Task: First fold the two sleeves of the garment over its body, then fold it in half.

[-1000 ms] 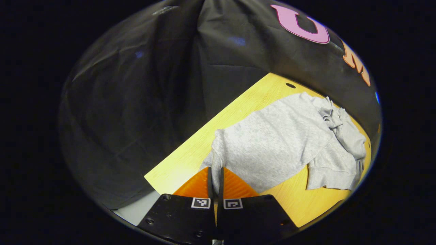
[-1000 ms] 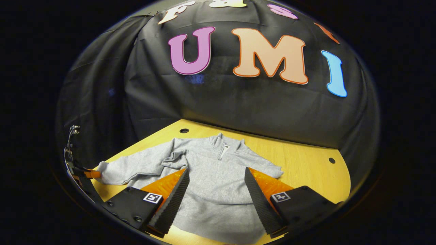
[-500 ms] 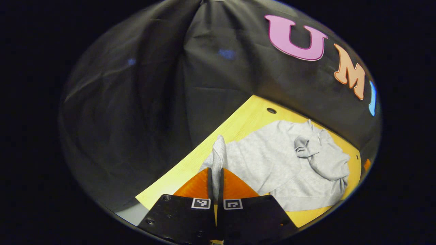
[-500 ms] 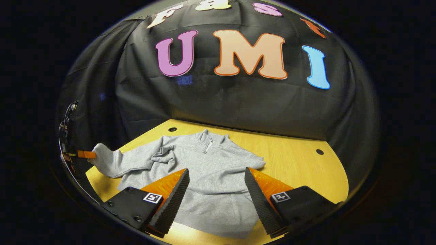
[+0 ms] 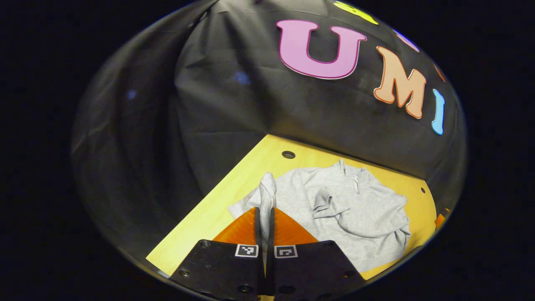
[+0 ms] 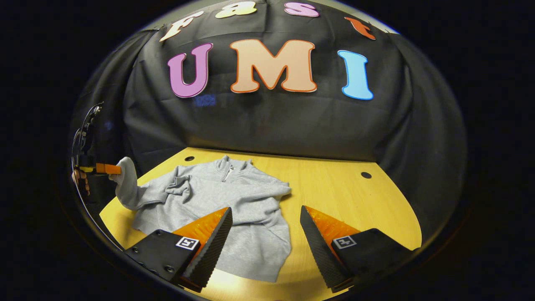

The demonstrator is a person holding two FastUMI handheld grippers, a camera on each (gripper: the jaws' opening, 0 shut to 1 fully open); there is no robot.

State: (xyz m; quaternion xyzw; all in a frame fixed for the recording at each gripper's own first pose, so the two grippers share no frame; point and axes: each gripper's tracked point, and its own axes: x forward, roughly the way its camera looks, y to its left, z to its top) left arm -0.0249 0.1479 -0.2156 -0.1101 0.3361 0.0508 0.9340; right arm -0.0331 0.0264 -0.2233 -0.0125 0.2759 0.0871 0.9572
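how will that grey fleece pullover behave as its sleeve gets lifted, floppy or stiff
Probably floppy: the sleeve pinched in the left gripper droops from it. The grey fleece pullover lies bunched and creased, so it will likely drape and drag across the wooden table, not hold shape.

Right gripper (image 6: 264,234) jaws wide apart, nothing between; bare table (image 6: 355,196) from 12 to 3 o'clock of it, free passage. Garment (image 6: 225,209) spread at 10 to 12 o'clock, blocks flat approach. Left gripper (image 5: 264,217) pinches sleeve (image 5: 267,192), raised at garment's 9 o'clock. Booth wall (image 6: 271,125) bounds table's far edge.
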